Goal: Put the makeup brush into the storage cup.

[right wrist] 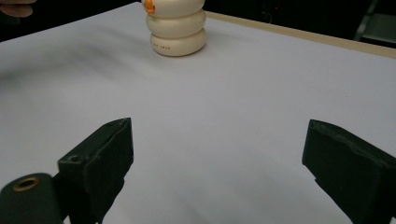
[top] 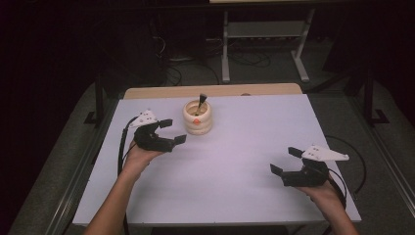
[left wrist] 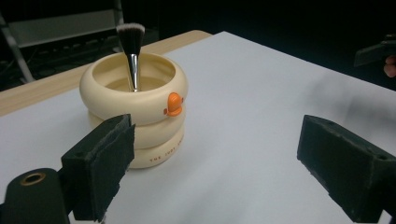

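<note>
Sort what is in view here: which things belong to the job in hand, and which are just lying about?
In the job:
- cream ringed holder, near the open left gripper
- makeup brush standing in the holder
- right gripper, open, waiting over the white table

Just about:
- metal stand on the floor behind the table
- cables on the floor
</note>
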`<act>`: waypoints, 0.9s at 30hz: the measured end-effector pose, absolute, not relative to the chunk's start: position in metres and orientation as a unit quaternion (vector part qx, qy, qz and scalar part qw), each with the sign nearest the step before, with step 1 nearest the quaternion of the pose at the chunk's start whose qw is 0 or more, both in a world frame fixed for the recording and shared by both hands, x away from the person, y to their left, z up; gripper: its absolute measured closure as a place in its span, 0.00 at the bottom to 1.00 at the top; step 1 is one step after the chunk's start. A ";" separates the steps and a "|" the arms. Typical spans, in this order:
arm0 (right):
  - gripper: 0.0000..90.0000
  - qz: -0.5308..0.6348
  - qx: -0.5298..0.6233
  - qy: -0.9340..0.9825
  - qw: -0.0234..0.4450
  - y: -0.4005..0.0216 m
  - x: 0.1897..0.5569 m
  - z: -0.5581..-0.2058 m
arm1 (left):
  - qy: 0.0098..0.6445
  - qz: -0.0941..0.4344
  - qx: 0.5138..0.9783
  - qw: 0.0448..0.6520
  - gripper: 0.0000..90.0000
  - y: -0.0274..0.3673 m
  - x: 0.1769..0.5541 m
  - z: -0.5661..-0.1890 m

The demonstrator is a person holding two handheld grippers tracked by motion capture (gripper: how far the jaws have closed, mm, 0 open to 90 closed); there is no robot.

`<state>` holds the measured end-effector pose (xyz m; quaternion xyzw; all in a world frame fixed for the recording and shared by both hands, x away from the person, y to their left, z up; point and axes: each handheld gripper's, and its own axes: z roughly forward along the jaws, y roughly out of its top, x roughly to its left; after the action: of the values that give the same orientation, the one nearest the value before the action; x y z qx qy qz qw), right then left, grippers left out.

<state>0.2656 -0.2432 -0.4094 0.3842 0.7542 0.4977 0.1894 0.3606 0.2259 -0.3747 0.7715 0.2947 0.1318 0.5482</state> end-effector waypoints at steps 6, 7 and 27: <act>0.09 0.501 0.383 0.752 0.192 -0.244 0.265 -0.408 | 0.297 0.140 0.768 0.550 0.12 0.236 0.344 -0.375; 0.09 0.501 0.384 0.751 0.192 -0.245 0.265 -0.408 | 0.297 0.140 0.767 0.550 0.12 0.238 0.341 -0.375; 0.09 0.502 0.382 0.752 0.191 -0.243 0.265 -0.409 | 0.298 0.144 0.766 0.552 0.12 0.254 0.302 -0.388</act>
<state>0.2649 -0.2435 -0.4089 0.3823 0.7522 0.5016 0.1911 0.3017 0.2536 -0.3880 0.7657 0.2977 0.1444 0.5515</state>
